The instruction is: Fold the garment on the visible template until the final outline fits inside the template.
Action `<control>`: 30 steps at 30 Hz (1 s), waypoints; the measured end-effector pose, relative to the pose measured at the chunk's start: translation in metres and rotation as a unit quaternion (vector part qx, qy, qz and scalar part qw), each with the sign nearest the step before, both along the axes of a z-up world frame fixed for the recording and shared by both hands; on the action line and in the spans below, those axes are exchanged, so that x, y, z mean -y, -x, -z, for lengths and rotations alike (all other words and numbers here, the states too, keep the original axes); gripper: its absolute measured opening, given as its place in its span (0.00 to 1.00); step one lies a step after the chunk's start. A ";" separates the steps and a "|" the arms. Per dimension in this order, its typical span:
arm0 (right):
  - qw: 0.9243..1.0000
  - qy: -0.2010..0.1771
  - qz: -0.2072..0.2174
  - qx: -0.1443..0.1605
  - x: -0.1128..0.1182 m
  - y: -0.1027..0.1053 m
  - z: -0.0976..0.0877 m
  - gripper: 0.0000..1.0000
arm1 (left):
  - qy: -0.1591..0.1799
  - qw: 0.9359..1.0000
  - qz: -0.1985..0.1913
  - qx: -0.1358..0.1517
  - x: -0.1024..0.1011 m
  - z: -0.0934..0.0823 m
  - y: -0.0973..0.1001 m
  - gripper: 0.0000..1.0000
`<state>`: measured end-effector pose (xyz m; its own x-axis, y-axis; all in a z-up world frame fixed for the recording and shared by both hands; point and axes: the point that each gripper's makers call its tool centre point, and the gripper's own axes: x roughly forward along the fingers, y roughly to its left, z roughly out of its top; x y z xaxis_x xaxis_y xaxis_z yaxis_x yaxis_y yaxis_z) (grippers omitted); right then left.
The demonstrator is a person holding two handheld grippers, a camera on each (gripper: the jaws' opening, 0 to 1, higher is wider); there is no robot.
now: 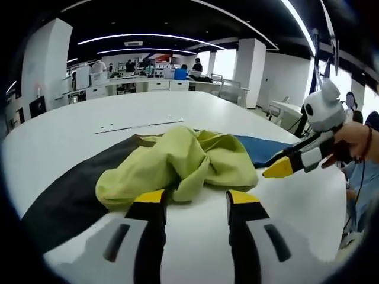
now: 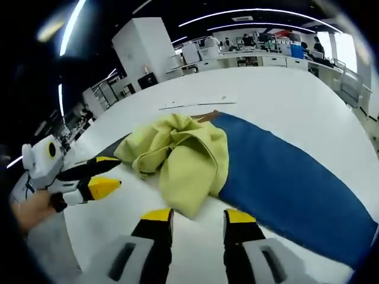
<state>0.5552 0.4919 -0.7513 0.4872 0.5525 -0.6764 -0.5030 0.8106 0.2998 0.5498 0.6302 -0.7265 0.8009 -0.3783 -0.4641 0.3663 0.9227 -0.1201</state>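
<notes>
I see the garment (image 1: pixel 177 165) lying crumpled in a yellow-green heap on the white desk (image 1: pixel 89 127), bunched over where the black sheet (image 1: pixel 71 195) meets the blue sheet (image 2: pixel 284 177). Which of these sheets is the template I cannot say for sure; together they look like it. My left gripper (image 1: pixel 195 207) sits just short of the heap's near edge, fingers spread and holding nothing. My right gripper (image 2: pixel 198 222) hovers at the other side, near a hanging flap, fingers likewise parted and empty.

Nothing is folded yet, so I judge the job now is spreading it flat. I would find two true corners or a hem rather than pinch the bulk, take a single layer in each gripper, then draw them apart low over the sheets so the cloth smooths without dragging them.
</notes>
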 end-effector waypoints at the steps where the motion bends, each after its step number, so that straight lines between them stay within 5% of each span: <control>1: 1.000 -0.004 -0.004 0.002 -0.002 0.001 0.000 0.28 | -0.001 1.000 0.003 -0.003 0.002 0.003 -0.001 0.36; 11: 0.999 -0.031 -0.001 0.024 -0.011 -0.008 0.007 0.20 | -0.009 1.000 -0.007 -0.001 0.010 0.018 -0.010 0.13; 20: 0.999 -0.044 0.009 0.029 -0.017 -0.011 0.012 0.17 | -0.012 0.999 -0.033 0.004 0.005 0.025 -0.021 0.14; 30: 0.998 -0.049 0.018 0.032 -0.020 -0.012 0.014 0.12 | -0.053 0.997 -0.041 0.033 -0.012 0.015 -0.035 0.12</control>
